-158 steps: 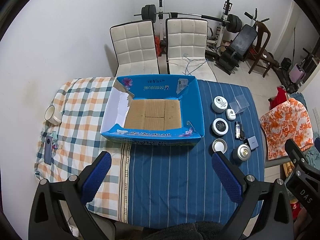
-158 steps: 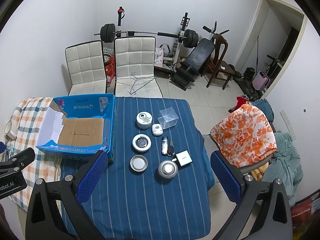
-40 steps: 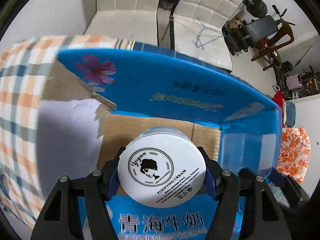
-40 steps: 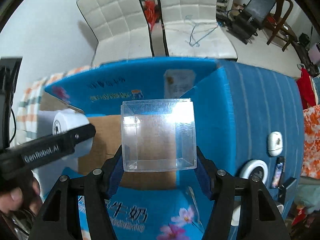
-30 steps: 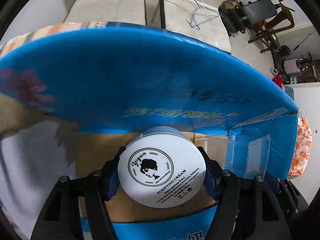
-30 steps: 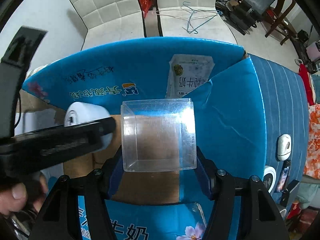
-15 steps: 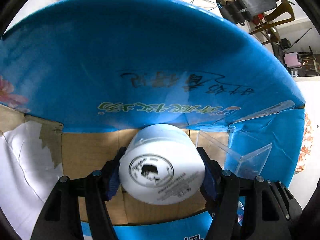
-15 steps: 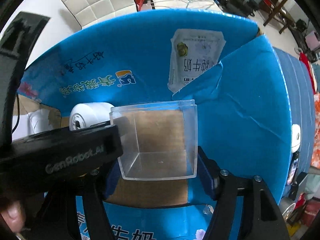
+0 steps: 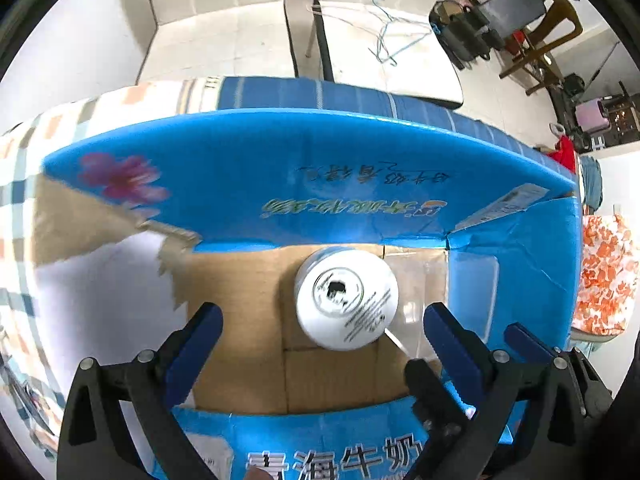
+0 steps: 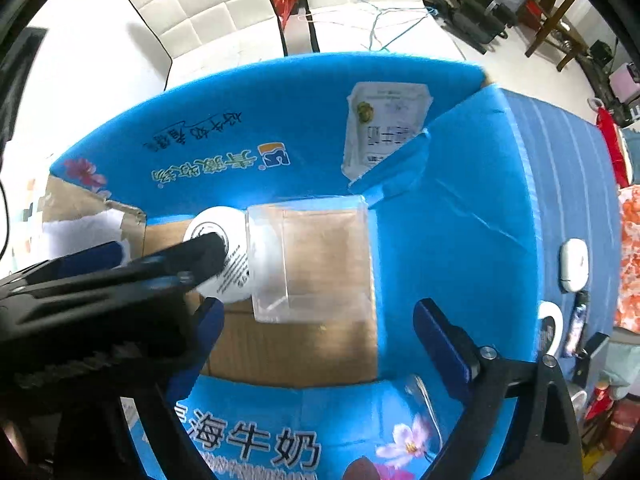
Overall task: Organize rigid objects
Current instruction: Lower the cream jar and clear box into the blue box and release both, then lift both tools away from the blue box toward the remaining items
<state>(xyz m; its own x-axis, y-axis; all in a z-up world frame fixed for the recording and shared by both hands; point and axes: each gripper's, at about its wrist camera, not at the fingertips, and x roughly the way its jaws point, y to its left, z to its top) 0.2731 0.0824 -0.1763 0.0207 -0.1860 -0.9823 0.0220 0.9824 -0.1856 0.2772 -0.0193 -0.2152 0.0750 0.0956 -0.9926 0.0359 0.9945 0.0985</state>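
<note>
Now both the left gripper (image 9: 322, 330) and right gripper (image 10: 316, 326) hang released above the blue box (image 10: 460, 216), cream jar (image 9: 346, 298) and clear case (image 10: 316, 260) side by side on its floor, so next comes fetching another item from the tabletop (image 10: 560, 152) beside the box

I see the desk (image 10: 560, 168) under a cloth: blue stripes on its right part, orange-and-teal plaid (image 9: 24, 184) on the left. The open blue box (image 10: 460, 240) sits directly on it and fills most of both views. Right of the box, on the stripes, lie a white oval case (image 10: 573, 264), a white round jar (image 10: 549, 326) cut off by the box wall, a slim dark item (image 10: 576, 320) and a dark block (image 10: 592, 354) nearer me.
</note>
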